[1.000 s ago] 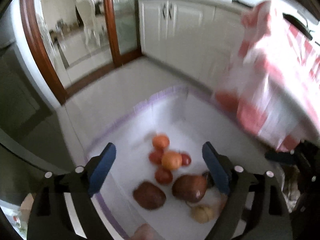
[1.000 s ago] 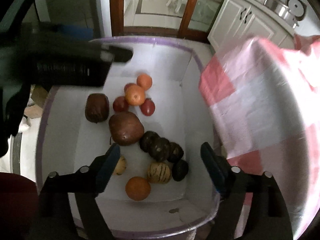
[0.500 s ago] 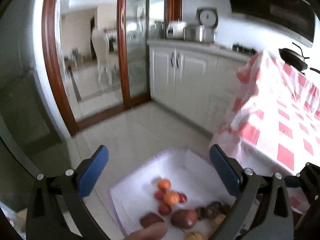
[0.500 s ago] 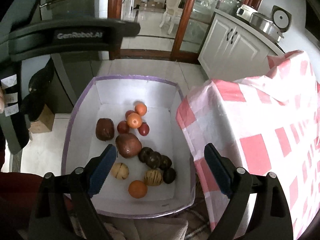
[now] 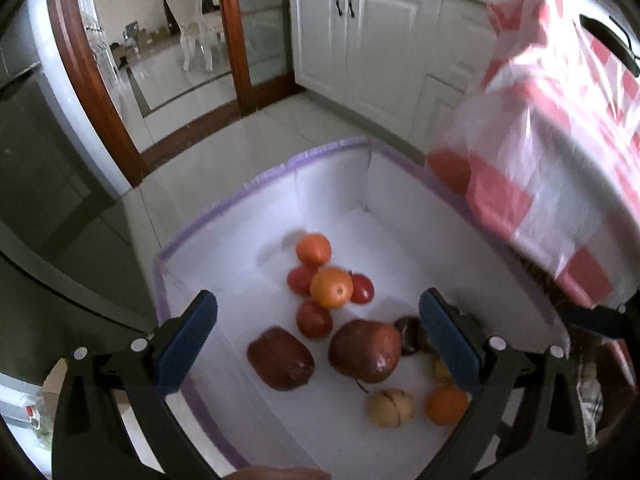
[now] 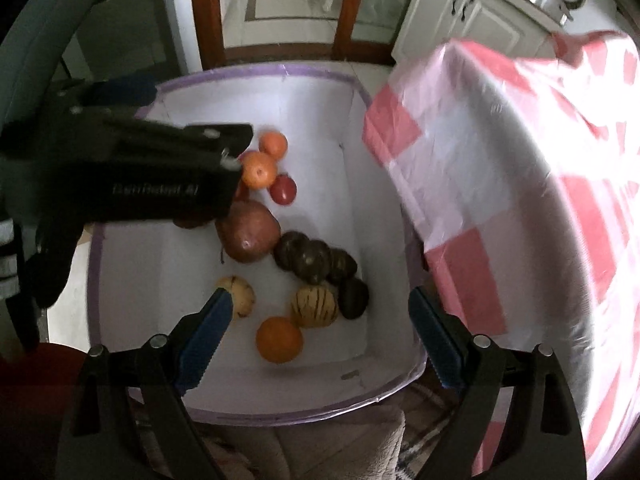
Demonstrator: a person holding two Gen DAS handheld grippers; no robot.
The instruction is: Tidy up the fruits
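A: Start with the left wrist view. What do the fingers do?

B: The left gripper (image 5: 318,334) points down into a white box with a purple rim (image 5: 256,184), its blue pads spread wide with nothing pinched between them. The fruit lies on the box floor. Near the middle sits an orange (image 5: 331,287) among three red tomatoes, with a second orange (image 5: 313,249) just behind, toward the far wall. Closer to the near edge lie two large dark red fruits (image 5: 280,358), side by side. By the near right corner are a pale striped fruit (image 5: 390,407) and another orange (image 5: 446,405); the right pad hides part of a dark fruit there.

A: And beside the box?

B: A red and white checked cloth (image 5: 560,140) hangs over the box's right edge.

A: Now the right wrist view.

B: The right gripper (image 6: 318,334) also has its fingers spread apart, holding nothing, above the near end of the box. Between its pads show an orange (image 6: 279,339), a striped yellow fruit (image 6: 314,306) and a cluster of dark round fruits (image 6: 316,260) along the right wall. The left gripper's black body (image 6: 120,176) reaches in over the left edge, covering some of the red fruit.
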